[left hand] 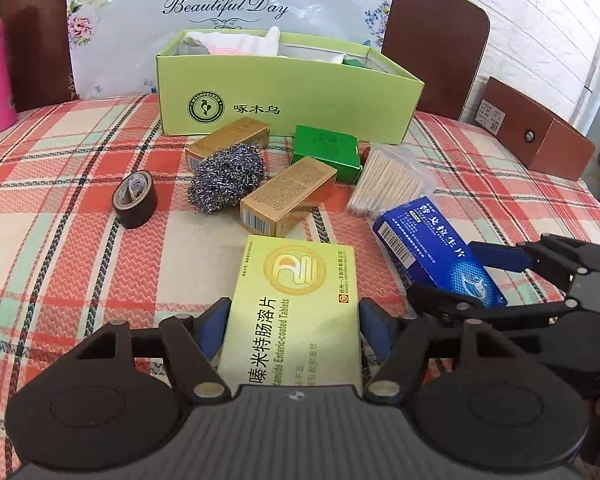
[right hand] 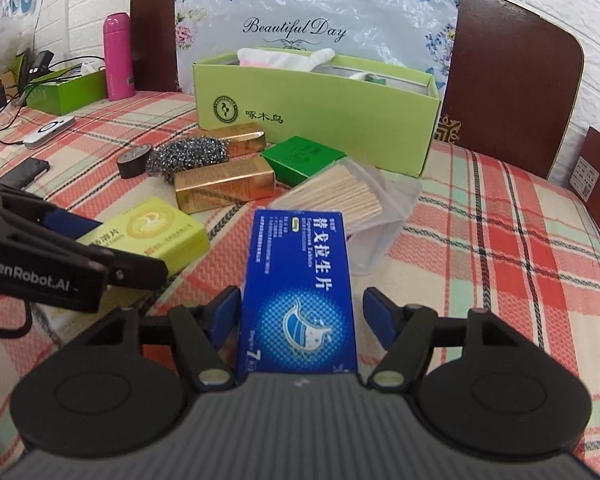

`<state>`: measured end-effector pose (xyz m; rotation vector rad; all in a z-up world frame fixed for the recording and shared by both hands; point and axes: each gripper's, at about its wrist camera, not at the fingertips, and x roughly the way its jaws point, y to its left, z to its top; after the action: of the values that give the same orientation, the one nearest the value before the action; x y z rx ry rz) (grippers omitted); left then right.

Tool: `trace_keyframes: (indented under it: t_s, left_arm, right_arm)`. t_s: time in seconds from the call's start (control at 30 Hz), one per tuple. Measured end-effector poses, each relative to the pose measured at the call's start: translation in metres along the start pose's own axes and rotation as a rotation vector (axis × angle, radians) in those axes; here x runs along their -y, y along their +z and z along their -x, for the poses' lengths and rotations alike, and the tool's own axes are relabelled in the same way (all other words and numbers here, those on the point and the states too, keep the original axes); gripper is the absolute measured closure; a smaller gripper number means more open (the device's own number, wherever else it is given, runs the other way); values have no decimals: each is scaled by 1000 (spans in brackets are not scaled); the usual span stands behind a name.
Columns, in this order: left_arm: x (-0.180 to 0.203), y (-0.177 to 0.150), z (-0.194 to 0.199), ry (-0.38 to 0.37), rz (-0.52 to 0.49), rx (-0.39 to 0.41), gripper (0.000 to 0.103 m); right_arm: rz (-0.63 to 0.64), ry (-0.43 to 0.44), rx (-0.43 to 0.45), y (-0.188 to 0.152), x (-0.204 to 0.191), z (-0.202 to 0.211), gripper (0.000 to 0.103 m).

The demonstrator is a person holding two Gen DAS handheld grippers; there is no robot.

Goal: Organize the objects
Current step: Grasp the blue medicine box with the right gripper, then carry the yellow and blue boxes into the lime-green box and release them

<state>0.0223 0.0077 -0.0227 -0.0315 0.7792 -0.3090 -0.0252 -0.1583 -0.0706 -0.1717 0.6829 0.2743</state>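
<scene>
The yellow tablet box lay on the plaid table pinched by the left hand-held gripper, while the blue tablet box sat between the right hand-held gripper's spread pads — only the right view showed the cables at the table's far left.
</scene>
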Motion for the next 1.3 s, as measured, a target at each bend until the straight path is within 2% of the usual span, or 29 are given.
trace_keyframes:
  t_s: [0.17,0.23,0.37,0.5,0.67,0.8,0.97,1.13,1.3]
  left_arm:
    - [9,-3,-4,34,-50,9,30]
    - [7,-3,-4,33,-57,10,34]
    - [2,1,4,-5,-25,16,34]
    - [2,15,20,-40,-15,74,34]
    - [-1,53,34,-71,7,181,34]
    - [-3,90,41,-92,25,264,34]
    - [-11,143,31,-52,43,339,34]
    - [-26,192,1,6,79,352,34]
    - [-43,219,-34,39,102,333,34]
  right_arm:
    - [-22,-2,-17,-1,4,-3,38]
    - [-36,21,-20,-3,5,-2,48]
    - [-38,25,-5,-2,3,2,48]
    - [-63,54,54,8,4,13,48]
    - [-58,64,157,35,14,23,48]
    - [-68,40,231,63,25,25,48]
    - [-126,8,316,109,42,16,48]
    - [-220,-7,330,152,60,-19,48]
    - [-244,-18,325,181,67,-59,48]
